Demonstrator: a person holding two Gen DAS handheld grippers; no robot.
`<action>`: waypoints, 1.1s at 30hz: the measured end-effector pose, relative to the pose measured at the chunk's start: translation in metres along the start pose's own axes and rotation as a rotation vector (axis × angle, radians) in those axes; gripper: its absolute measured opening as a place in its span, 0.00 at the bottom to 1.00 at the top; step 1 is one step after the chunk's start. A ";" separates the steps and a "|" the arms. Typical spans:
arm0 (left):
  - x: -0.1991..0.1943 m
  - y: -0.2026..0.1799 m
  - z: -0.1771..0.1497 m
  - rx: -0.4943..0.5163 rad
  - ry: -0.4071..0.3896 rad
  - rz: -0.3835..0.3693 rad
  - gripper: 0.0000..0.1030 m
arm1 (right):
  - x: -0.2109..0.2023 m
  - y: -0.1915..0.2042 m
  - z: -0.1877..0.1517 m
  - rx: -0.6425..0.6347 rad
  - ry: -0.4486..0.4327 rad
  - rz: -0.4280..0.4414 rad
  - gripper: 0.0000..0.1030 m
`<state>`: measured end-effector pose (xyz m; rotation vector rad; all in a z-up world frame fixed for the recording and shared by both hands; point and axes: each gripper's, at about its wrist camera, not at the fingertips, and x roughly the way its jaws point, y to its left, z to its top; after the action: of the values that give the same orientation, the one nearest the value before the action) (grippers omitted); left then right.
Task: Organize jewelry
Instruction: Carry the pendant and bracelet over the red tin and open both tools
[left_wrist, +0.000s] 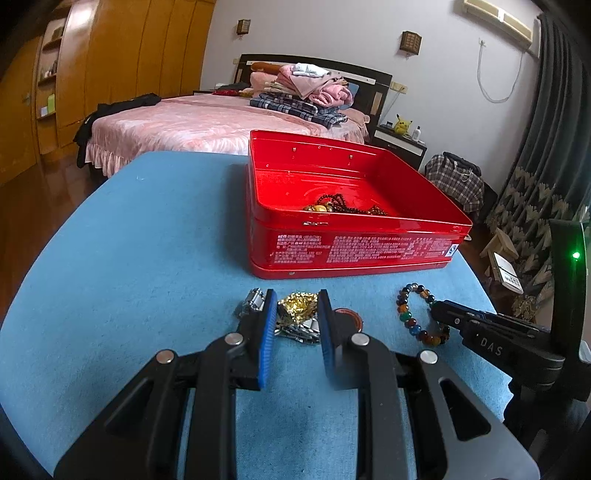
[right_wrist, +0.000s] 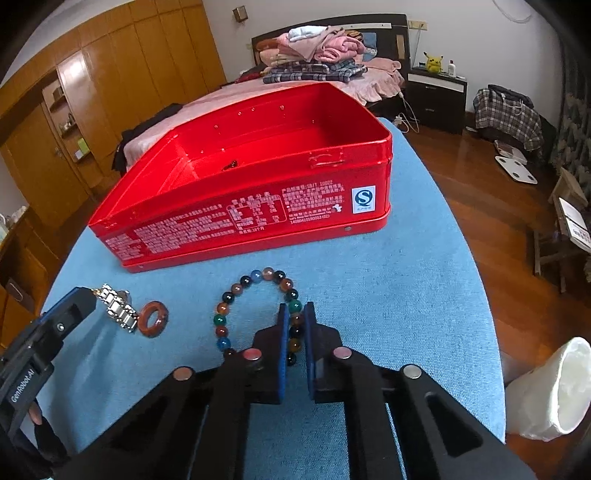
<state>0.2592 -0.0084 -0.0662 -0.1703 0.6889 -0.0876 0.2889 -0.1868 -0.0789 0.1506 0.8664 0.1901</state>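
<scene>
Near the table's front edge, the right gripper (right_wrist: 296, 332) pinches the beaded bracelet (right_wrist: 258, 314), apparently ready for lifting. Beside it, the left gripper (left_wrist: 297, 314) stands open around the gold piece (left_wrist: 297, 304). Farther back waits the red tin (left_wrist: 347, 206), beads already inside.

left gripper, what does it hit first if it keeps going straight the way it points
Most likely the gold crumpled jewelry piece, which lies on the blue cloth right between the open left gripper fingers, on a silver metal link bracelet. Beyond that stands the near wall of the open red metal tin. Depth is unclear.
</scene>
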 end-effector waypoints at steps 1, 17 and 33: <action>-0.001 0.000 0.000 0.001 0.001 0.001 0.20 | -0.002 0.000 -0.001 -0.001 -0.002 0.003 0.08; -0.015 -0.006 0.005 0.016 -0.024 -0.007 0.20 | -0.054 0.012 0.013 -0.056 -0.103 0.053 0.07; -0.029 -0.020 0.028 0.037 -0.071 -0.032 0.20 | -0.085 0.026 0.040 -0.122 -0.174 0.071 0.07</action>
<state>0.2544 -0.0204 -0.0229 -0.1481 0.6134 -0.1239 0.2633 -0.1831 0.0152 0.0826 0.6750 0.2907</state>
